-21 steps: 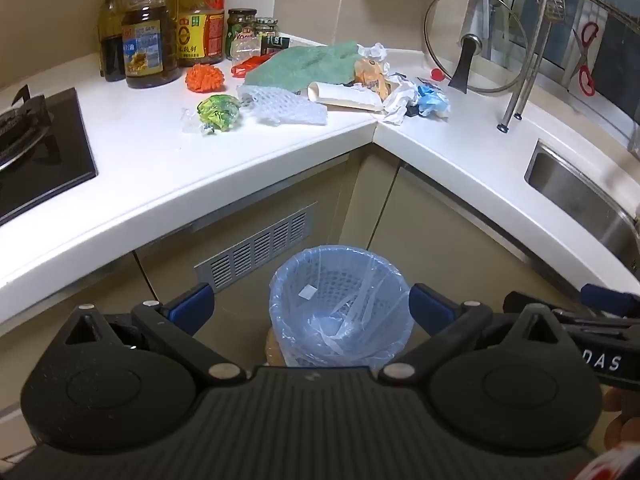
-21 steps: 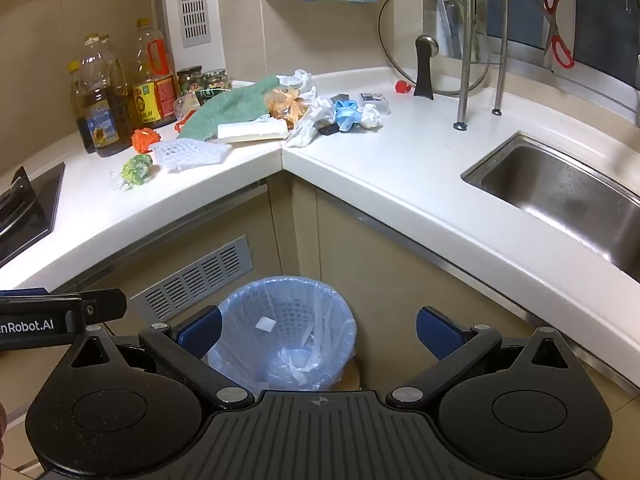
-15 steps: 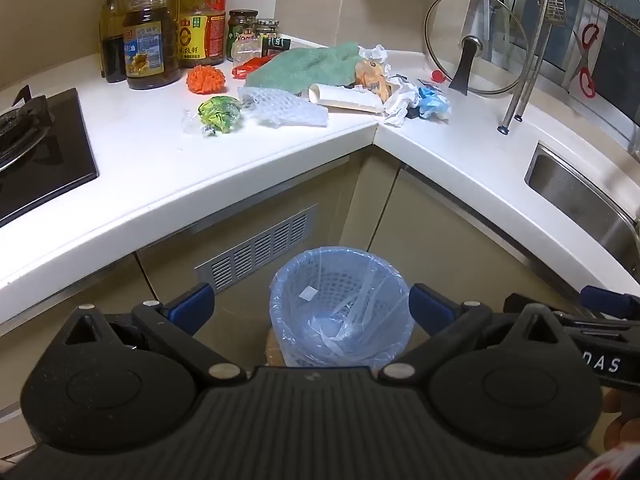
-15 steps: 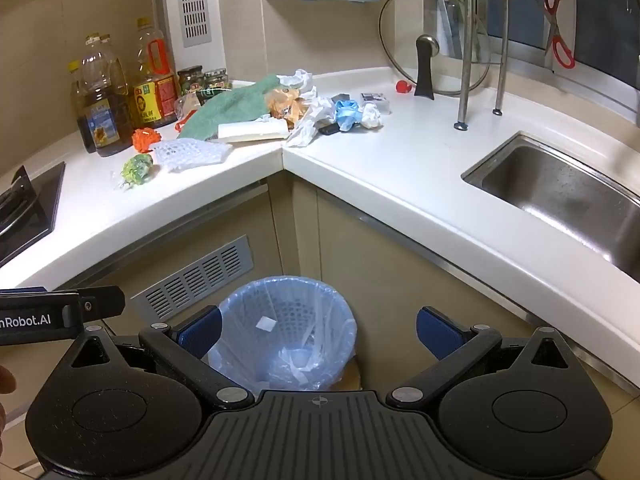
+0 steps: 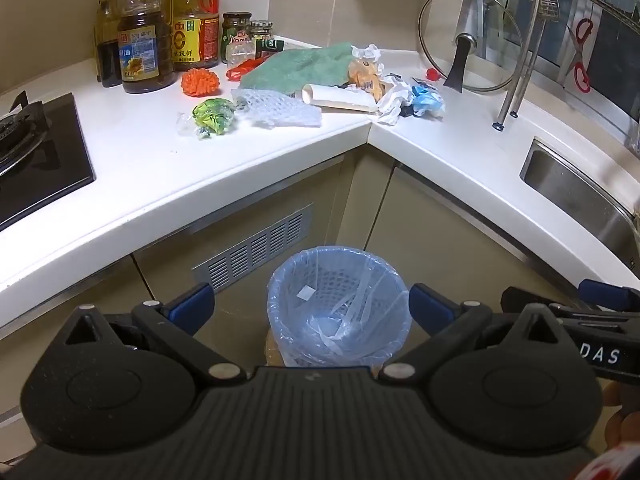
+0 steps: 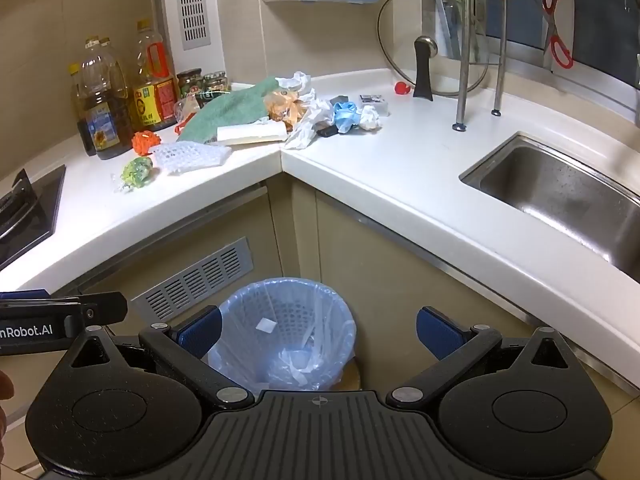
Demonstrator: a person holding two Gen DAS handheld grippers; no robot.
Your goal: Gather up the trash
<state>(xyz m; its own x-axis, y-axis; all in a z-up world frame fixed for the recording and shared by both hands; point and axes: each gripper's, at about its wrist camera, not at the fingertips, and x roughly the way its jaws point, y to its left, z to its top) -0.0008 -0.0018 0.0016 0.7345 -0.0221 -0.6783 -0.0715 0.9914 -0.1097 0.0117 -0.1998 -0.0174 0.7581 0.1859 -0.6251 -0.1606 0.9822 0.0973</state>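
Here, both tools stood ready and empty. The left gripper [image 5: 311, 307] had its blue-padded jaws spread as wide as they go, with nothing between them; the right gripper [image 6: 318, 327] was equally wide and likewise held nothing. Each pointed downward over the round basket bin lined with a pale blue plastic bag [image 5: 340, 308], which stood on the floor in the cabinet corner, near the cameras and below the white countertop [image 5: 136, 184].

The trash lay on the far part of that countertop, at its inner corner: a crumpled green-and-yellow plastic wrapper [image 5: 212, 116], a sheet of white foam netting [image 5: 280, 110], a cream cardboard tube [image 5: 340, 98], crumpled white paper [image 5: 394, 100] and a crumpled blue plastic piece [image 5: 428, 98]. A green cloth [image 5: 300, 66] lay behind the tube, touching the pile. The bin appeared almost empty, so collection was judged to be at its beginning.

Recommended procedure:
- Raise one gripper to countertop level before moving toward the far corner, so the fingers clear the counter edge.
- Begin with the wrapper, which lay apart at the left, nearest the edge.
- Close on the bulk of soft items, not on a loose flap.
- Keep clear of the oil bottles [image 5: 144, 40] at far left and the glass pot lid [image 5: 470, 40] at far right.
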